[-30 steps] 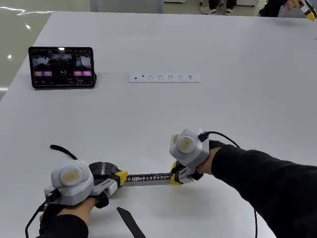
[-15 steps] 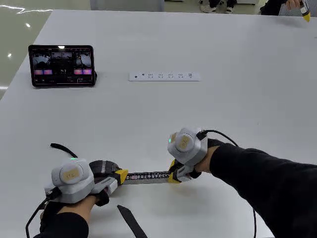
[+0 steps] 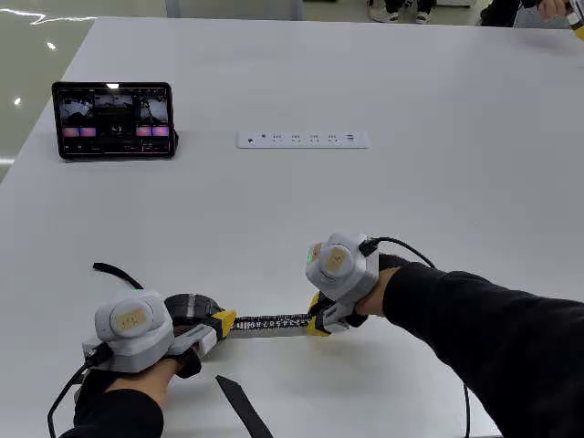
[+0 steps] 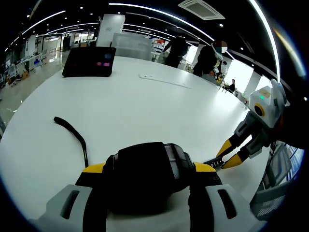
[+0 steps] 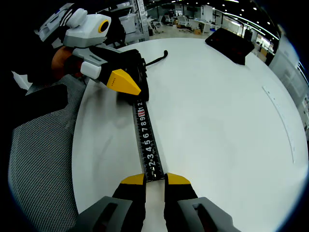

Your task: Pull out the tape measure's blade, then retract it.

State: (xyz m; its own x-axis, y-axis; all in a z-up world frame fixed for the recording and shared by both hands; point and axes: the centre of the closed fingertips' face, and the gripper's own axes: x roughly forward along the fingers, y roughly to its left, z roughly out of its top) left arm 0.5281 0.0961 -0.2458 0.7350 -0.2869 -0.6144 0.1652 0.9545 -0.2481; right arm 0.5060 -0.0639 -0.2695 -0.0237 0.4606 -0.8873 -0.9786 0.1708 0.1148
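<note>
Left gripper jaws clamped around the tape measure case, near left on the desk. Right gripper jaws pinched tight on the blade tip. Blade lies flat between both grippers.

On the tape measure's blade I read the numbers 2 through 9 running away from my right gripper, then a red-backed mark, then 1 and 2. The writing on the tablet is too small to read.

Black tape measure case, black blade with white numerals, yellow-tipped right claw, white table
</note>
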